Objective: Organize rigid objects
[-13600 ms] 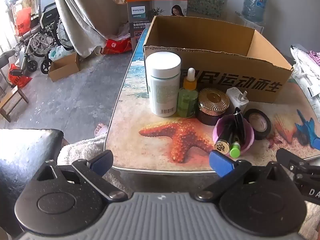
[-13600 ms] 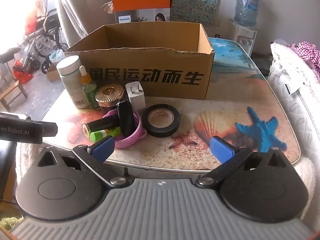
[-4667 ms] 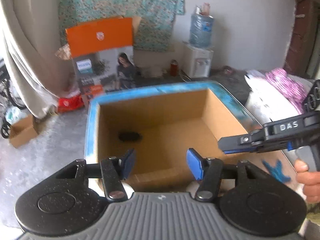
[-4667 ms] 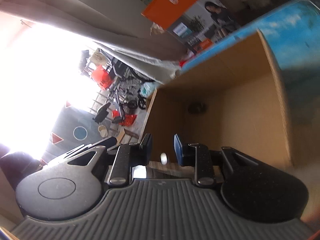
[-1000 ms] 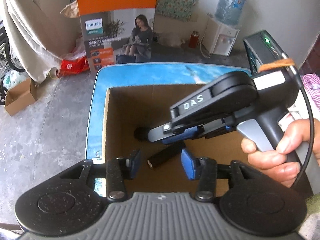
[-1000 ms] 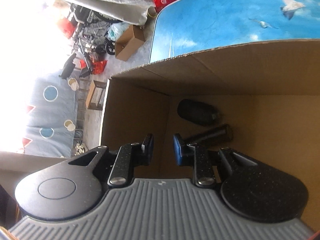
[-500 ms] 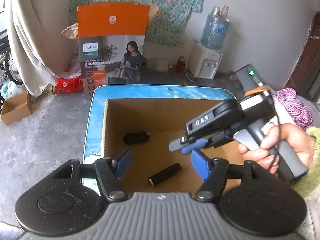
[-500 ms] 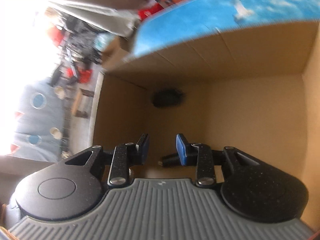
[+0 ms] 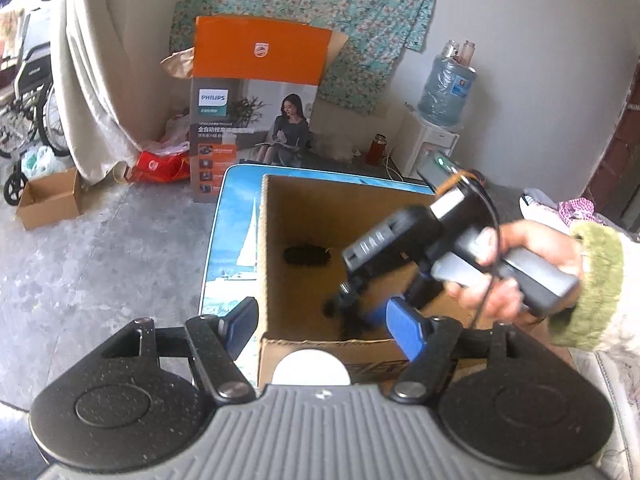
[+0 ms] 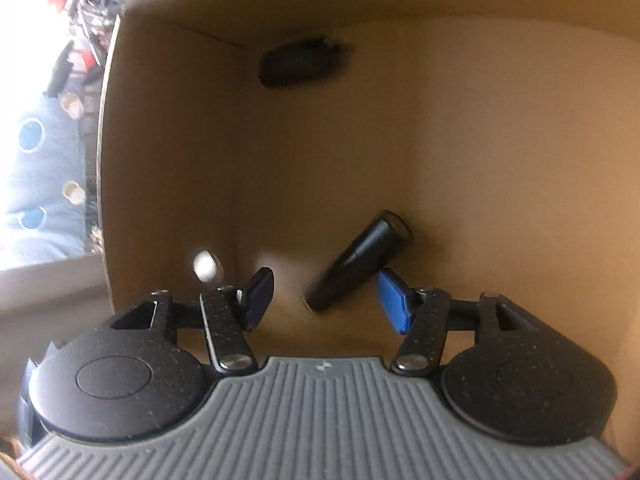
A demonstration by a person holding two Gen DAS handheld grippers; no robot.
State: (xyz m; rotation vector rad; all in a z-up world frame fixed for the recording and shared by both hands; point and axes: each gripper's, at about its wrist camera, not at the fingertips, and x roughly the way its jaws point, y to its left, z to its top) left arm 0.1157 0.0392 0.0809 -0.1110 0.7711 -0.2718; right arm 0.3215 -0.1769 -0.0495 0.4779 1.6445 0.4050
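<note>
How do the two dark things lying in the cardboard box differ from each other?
The black tube is slim, straight and hard-edged with a flat round end; the dark oval object is stubbier, rounded and blurry. The tube lies near the right gripper, between its opening fingers, untouched; the oval object sits far off near the box's back corner. Both are dark and rest on the box floor.

The box [image 10: 500, 128] is matt brown cardboard. The dark tube [image 10: 360, 260] inside looks like smooth, glossy plastic. The cuff [image 9: 596, 288] is fuzzy cloth.
</note>
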